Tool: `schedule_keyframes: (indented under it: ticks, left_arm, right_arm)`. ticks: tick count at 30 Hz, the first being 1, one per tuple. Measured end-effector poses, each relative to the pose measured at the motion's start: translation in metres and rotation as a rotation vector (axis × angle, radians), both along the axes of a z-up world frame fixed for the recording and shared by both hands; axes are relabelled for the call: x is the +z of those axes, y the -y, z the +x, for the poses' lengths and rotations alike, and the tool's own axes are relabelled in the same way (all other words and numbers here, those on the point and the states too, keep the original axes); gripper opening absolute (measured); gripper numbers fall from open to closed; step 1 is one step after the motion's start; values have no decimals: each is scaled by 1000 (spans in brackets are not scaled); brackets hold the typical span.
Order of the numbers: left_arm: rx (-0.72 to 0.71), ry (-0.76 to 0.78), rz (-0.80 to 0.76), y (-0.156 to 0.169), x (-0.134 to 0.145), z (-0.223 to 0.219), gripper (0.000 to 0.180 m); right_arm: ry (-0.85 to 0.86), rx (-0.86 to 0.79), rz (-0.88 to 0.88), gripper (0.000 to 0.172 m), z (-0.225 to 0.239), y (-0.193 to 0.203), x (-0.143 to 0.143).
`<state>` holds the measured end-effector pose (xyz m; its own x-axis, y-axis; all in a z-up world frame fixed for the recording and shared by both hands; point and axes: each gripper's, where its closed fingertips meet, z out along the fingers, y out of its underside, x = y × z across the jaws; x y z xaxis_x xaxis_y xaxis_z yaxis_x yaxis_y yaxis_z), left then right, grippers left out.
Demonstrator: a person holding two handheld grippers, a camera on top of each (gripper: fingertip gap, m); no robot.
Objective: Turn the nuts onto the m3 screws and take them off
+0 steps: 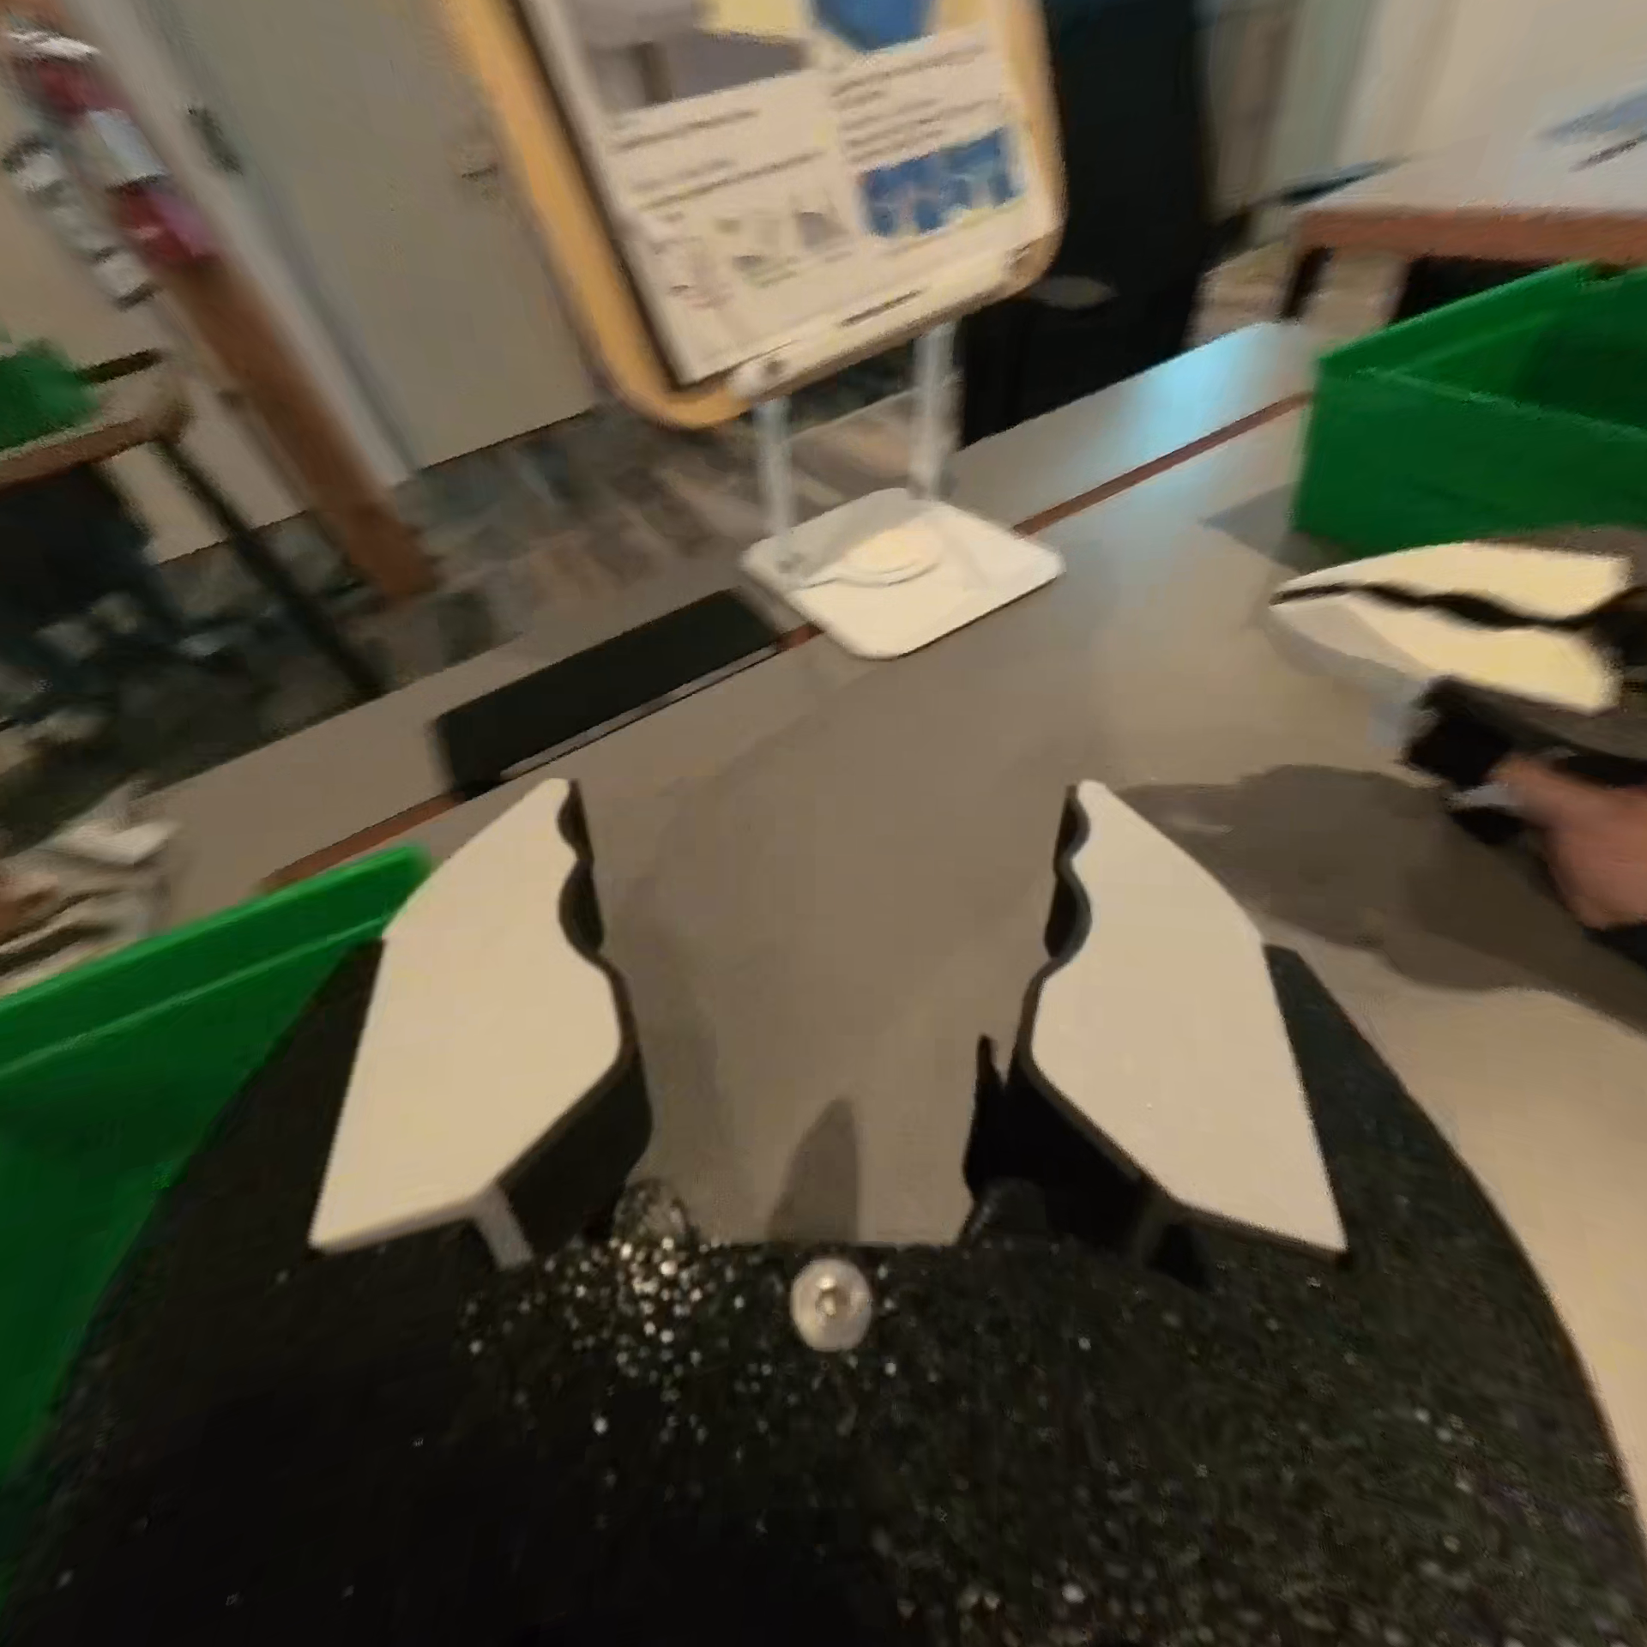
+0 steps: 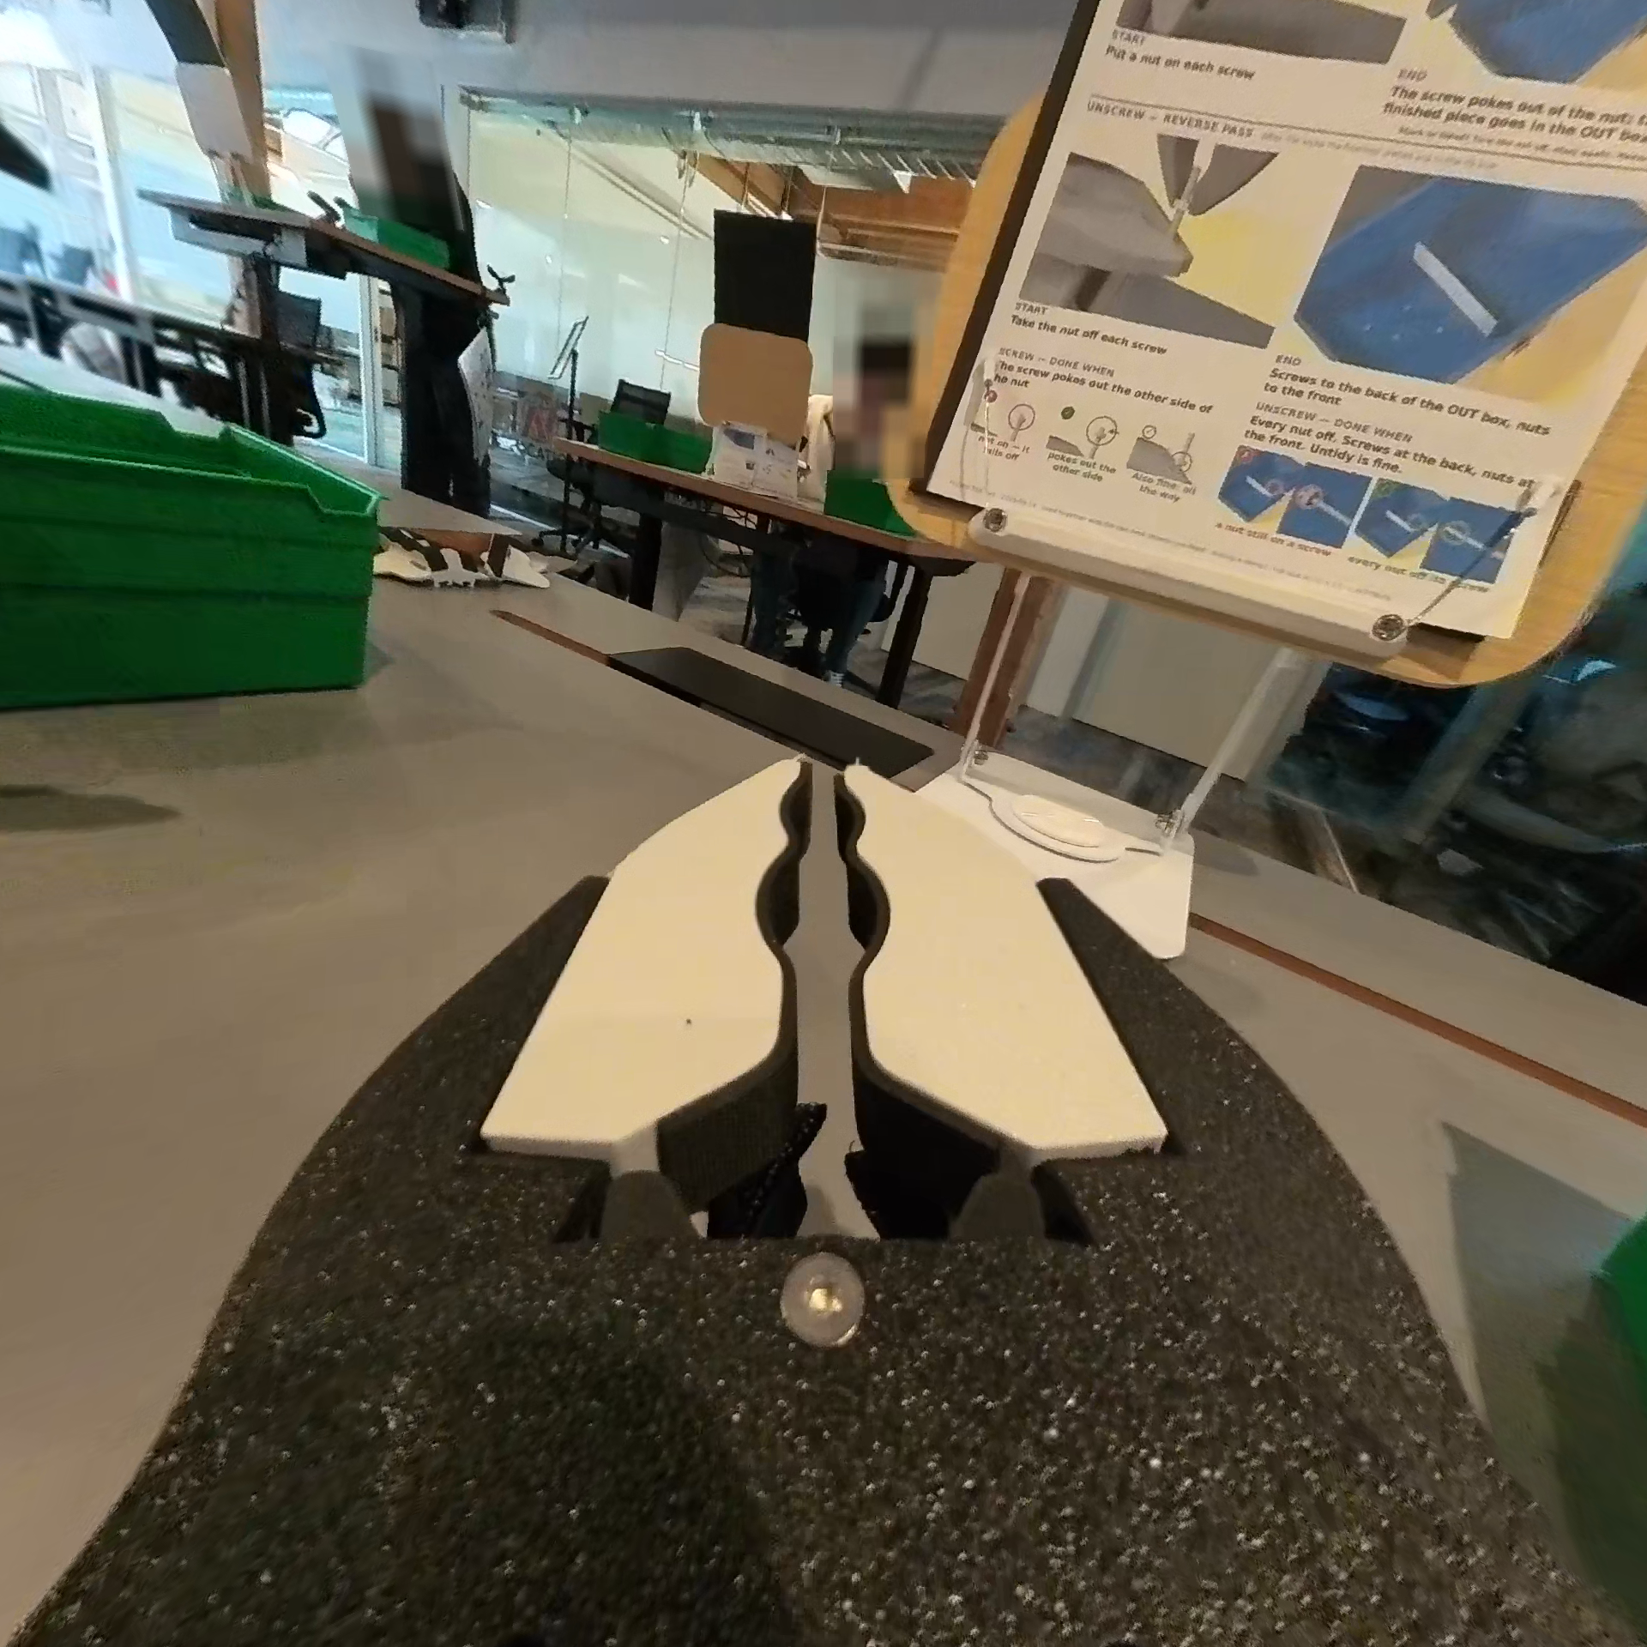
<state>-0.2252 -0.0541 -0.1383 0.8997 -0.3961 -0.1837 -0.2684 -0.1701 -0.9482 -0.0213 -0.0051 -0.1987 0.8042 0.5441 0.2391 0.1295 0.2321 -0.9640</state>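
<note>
No screw or nut shows in either view. My left gripper (image 1: 824, 802) is wide open with only the bare grey table (image 1: 847, 936) showing between its white fingers (image 1: 499, 980); this view is blurred by motion. My right gripper (image 2: 824, 771) hovers above the table (image 2: 267, 891) with a narrow slit between its fingertips (image 2: 713, 936), and only table shows through the slit. It also shows in the left wrist view (image 1: 1462, 624) at the right edge, held by a hand (image 1: 1586, 856).
Green bins stand at the far right (image 1: 1470, 428) and near left (image 1: 134, 1025), and at the left in the right wrist view (image 2: 178, 553). An instruction sheet on a stand (image 2: 1248, 312) with a white base (image 1: 900, 579) stands at the table's far edge beside a black slot (image 2: 775, 704).
</note>
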Motion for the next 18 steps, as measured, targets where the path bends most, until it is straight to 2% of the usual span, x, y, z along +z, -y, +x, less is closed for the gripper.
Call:
schedule_keyframes:
  ticks: [2, 4, 9, 10, 12, 16, 18]
  left_arm:
    - [148, -89, -117, 11, -7, -47, 100]
    - [250, -103, -292, 26, -26, -85, 100]
    - [328, 46, -649, 54, -80, -125, 91]
    - [342, 40, -689, 58, -88, -130, 86]
    - [346, -5, -748, 64, -101, -136, 57]
    - [323, -62, -864, 73, -122, -132, 43]
    - [296, -88, -898, 76, -127, -128, 23]
  right_arm:
    - [-10, 2, -9, 5, 1, -1, 0]
    - [-12, 6, -16, 5, 0, -1, -1]
    - [7, 17, -21, 4, -4, -1, -3]
    - [12, 18, -20, 4, -4, -1, -4]
    - [17, 18, -17, 4, -5, -1, -3]
    - [13, 7, 3, 4, -3, 0, 0]
    - [11, 8, 0, 4, -3, 0, 0]
